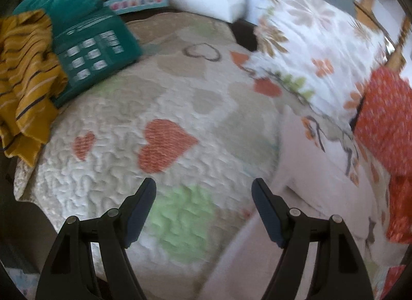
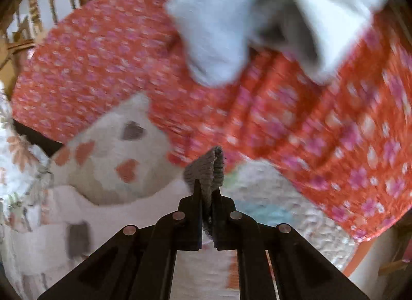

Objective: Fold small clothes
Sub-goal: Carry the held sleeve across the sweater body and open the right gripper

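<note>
My left gripper [image 1: 203,189] is open and empty above the heart-patterned quilt [image 1: 164,109]. A pale pink garment [image 1: 291,212] with small animal prints lies on the quilt to its right. My right gripper [image 2: 207,189] is shut on a grey ribbed cuff [image 2: 206,167] of cloth that sticks up between its fingers. The pale garment also shows in the right wrist view [image 2: 64,222], below left of the gripper. A red floral garment [image 2: 296,109] lies ahead of the right gripper, with a light grey-blue garment [image 2: 219,29] on top of it.
A folded teal garment [image 1: 87,44] and a mustard striped garment [image 1: 25,73] are piled at the far left. A floral pillow [image 1: 309,50] lies at the right, with the red garment [image 1: 381,117] beyond it. Wooden chairs [image 2: 46,6] stand behind.
</note>
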A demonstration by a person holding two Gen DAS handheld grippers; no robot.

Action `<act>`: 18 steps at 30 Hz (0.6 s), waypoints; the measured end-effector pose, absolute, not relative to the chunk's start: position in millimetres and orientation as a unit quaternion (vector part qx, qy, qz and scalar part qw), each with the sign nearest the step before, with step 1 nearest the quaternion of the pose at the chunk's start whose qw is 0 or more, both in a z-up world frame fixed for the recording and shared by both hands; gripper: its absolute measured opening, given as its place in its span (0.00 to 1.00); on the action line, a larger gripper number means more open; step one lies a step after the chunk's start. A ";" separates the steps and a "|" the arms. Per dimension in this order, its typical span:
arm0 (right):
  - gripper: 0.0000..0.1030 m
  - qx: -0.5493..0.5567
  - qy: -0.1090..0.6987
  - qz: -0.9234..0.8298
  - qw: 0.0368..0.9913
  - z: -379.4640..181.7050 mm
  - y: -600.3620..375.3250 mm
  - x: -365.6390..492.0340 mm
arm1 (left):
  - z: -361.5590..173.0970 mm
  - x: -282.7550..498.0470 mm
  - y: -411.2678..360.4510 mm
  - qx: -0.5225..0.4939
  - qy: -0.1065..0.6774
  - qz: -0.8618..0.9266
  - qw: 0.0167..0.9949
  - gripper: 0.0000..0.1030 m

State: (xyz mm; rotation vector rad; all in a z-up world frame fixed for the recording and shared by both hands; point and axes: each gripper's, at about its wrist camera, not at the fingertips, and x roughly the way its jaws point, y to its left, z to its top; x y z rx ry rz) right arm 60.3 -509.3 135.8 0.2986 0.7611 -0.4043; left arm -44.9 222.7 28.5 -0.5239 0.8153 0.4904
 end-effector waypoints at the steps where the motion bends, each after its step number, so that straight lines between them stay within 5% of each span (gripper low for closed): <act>1: 0.06 0.141 0.370 -0.173 0.902 140.5 -490.3 68.9 | 28.6 -49.3 232.2 -0.258 0.385 0.242 0.853 0.74; 10: 0.06 0.099 0.426 0.105 0.893 131.2 -225.9 141.6 | 28.2 -68.9 270.3 -0.295 0.375 0.261 0.839 0.74; 18: 0.06 0.016 0.487 0.214 0.847 57.2 -25.1 164.0 | 26.1 -62.5 275.8 -0.309 0.389 0.239 0.834 0.74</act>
